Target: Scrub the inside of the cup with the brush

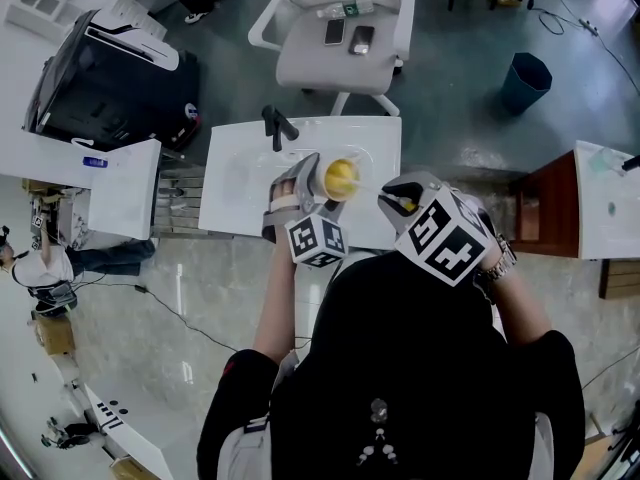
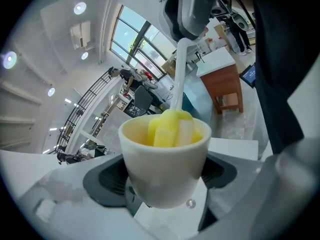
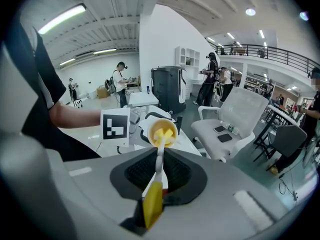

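My left gripper [image 1: 318, 182] is shut on a small white cup [image 1: 340, 178] and holds it tilted over the white table [image 1: 240, 183]. In the left gripper view the cup [image 2: 165, 169] sits between the dark pads [image 2: 105, 180], and the brush's yellow-and-white sponge head [image 2: 172, 128] is inside it. My right gripper [image 1: 398, 201] is shut on the brush. In the right gripper view the brush's white handle [image 3: 159, 160] with its yellow end [image 3: 152, 206] runs from between the jaws into the cup [image 3: 159, 130].
A black object [image 1: 276, 125] lies at the table's far edge. A white office chair [image 1: 340, 38] carrying two phones stands behind the table. A black machine [image 1: 110, 88] stands at the left, a blue bin [image 1: 526, 80] and a wooden cabinet [image 1: 545, 208] at the right.
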Demonstrator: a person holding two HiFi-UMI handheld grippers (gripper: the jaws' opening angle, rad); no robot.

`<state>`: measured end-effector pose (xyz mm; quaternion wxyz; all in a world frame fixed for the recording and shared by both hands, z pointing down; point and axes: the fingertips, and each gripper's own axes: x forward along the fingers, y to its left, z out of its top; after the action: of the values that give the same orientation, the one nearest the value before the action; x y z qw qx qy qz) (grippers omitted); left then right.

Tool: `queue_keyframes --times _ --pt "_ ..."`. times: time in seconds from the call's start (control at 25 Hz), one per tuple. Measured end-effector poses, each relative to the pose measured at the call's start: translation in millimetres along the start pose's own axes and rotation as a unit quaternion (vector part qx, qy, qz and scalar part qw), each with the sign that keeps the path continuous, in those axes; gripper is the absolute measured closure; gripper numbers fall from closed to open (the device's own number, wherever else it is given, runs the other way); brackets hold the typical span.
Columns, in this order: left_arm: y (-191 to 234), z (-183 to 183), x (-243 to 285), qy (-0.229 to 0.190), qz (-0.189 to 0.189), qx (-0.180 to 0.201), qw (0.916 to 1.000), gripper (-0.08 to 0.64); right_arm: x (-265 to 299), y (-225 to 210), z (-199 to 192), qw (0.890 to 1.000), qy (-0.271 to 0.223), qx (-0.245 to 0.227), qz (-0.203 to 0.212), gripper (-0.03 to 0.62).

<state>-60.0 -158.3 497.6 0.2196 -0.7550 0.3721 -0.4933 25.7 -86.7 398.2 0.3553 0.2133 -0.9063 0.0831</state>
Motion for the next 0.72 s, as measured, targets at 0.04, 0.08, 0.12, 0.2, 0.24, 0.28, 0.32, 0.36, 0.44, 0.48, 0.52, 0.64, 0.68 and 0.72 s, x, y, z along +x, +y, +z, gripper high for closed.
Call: queue_keyframes --times 0.04,0.08,0.12,0.2,0.24,0.28,0.32,0.36,0.44,0.48,0.52,0.64,0.68,0.72 --pt "-1 -1 0 0.001 0.0 0.0 1.0 0.12 1 2 0 1.0 -0.001 0.001 0.003 0.552" --pt "-2 -2 0 0.002 -0.002 0.0 1.0 0.12 1 5 0 1.0 -0.003 0.004 0.007 0.552" --pt "-3 -3 0 0.002 -0.003 -0.001 1.0 0.12 2 8 0 1.0 -0.006 0.007 0.011 0.552" --pt "-6 -5 0 0.002 -0.005 -0.002 1.0 0.12 2 12 2 1.0 -0.013 0.016 0.018 0.552" --pt "-7 -5 0 0.002 -0.005 -0.003 1.0 0.12 2 13 3 0.999 -0.017 0.021 0.019 0.551" --pt "-7 -5 1 0.002 -0.005 -0.004 1.0 0.12 2 13 5 0.999 -0.021 0.026 0.019 0.551" --pt "-7 -5 1 0.001 -0.004 -0.004 1.0 0.12 1 12 6 0.999 -0.025 0.029 0.018 0.551" --pt "-6 -5 1 0.001 -0.004 -0.004 1.0 0.12 1 12 7 0.999 -0.028 0.032 0.017 0.551" --pt "-7 -5 3 -0.001 -0.004 -0.002 1.0 0.12 1 10 9 0.999 -0.03 0.034 0.014 0.552" --pt "-8 -4 3 -0.001 -0.004 0.0 1.0 0.12 1 8 9 0.999 -0.031 0.035 0.012 0.552" --pt "-8 -4 4 -0.001 -0.004 0.002 1.0 0.12 0 7 10 0.999 -0.032 0.036 0.01 0.552" --pt "-8 -4 3 -0.001 -0.005 0.008 1.0 0.12 -1 3 14 0.999 -0.034 0.036 0.005 0.552" --pt "-8 -4 3 -0.001 -0.005 0.008 1.0 0.12 -2 2 14 0.999 -0.033 0.034 0.003 0.552" --pt "-7 -4 3 -0.001 -0.004 0.007 1.0 0.12 -2 1 14 0.999 -0.032 0.033 0.001 0.552"
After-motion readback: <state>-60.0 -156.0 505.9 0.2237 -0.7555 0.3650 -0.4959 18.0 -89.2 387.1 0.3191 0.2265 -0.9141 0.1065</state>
